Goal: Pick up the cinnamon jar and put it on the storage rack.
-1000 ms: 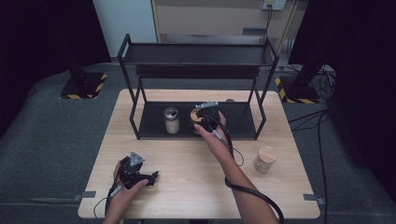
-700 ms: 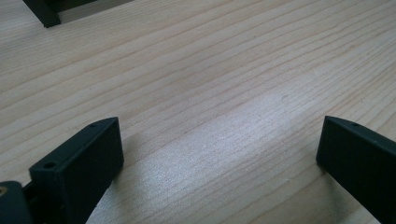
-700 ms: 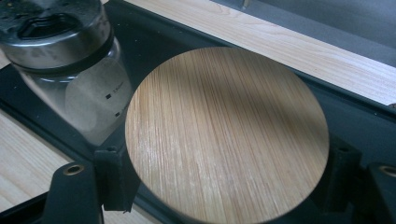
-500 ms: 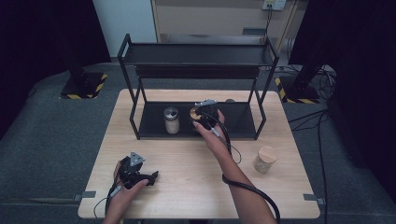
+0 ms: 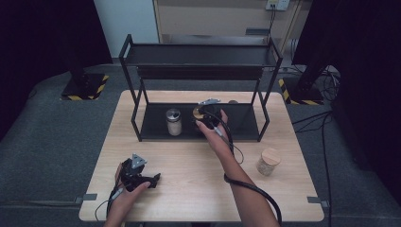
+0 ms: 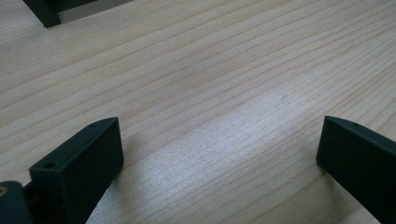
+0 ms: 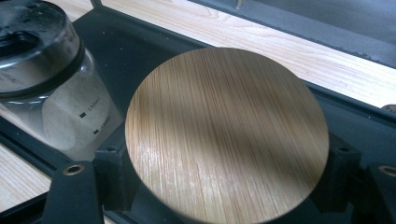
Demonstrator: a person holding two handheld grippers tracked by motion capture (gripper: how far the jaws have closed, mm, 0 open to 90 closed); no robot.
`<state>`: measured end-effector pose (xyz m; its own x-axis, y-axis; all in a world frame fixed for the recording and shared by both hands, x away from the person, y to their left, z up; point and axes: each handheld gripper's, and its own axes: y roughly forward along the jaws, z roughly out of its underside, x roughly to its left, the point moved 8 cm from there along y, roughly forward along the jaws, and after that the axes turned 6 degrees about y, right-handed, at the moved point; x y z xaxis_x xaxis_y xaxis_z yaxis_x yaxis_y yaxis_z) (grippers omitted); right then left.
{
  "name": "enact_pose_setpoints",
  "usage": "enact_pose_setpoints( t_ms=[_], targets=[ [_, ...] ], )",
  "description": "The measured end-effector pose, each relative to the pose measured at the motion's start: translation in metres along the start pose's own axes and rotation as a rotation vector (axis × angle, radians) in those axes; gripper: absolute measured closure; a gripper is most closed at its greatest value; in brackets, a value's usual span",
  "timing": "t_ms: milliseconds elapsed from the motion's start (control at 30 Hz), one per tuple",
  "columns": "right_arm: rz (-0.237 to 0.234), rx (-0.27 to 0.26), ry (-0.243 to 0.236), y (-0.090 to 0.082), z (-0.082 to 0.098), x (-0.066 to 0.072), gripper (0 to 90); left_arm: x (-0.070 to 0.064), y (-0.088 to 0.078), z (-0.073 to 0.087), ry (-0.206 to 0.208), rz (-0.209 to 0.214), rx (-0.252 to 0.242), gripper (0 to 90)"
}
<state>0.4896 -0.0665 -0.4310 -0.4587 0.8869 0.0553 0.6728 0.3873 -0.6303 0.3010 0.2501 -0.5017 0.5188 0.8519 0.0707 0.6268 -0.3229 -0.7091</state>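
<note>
A jar with a round wooden lid (image 7: 226, 135) sits between the jaws of my right gripper (image 7: 226, 186), which is shut on it. In the high view this right gripper (image 5: 204, 115) reaches into the lower shelf of the black rack (image 5: 246, 120), and the wooden-lid jar (image 5: 196, 113) is mostly hidden by it. I cannot tell whether the jar rests on the shelf. Just to its left stands a glass jar with a metal lid (image 5: 173, 122), also close by in the right gripper view (image 7: 42, 88). My left gripper (image 5: 153, 179) lies on the table near the front left, open with nothing between its jaws (image 6: 219, 154).
A second wooden-lid jar (image 5: 268, 161) stands on the wooden table (image 5: 198, 189) at the right, outside the rack. The rack's upper shelf (image 5: 198, 54) overhangs the lower one, and its posts (image 5: 137, 118) frame the opening. Cables trail from both grippers.
My right gripper has edged slightly left with the jar held in it. The left gripper has stayed where it was.
</note>
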Motion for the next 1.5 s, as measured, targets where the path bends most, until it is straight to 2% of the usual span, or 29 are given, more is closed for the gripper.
enact_pose_setpoints(
  t_ms=[900, 1500],
  targets=[
    [0.006, 0.027, 0.020, 0.012, 0.011, -0.002, 25.8, 0.000, 0.000, 0.000, 0.000, -0.001, 0.000, 0.0],
    [0.006, 0.002, 0.040, 0.012, 0.017, -0.002, 25.7, 0.000, 0.000, 0.000, 0.001, -0.002, 0.000, 0.0]
  ],
)
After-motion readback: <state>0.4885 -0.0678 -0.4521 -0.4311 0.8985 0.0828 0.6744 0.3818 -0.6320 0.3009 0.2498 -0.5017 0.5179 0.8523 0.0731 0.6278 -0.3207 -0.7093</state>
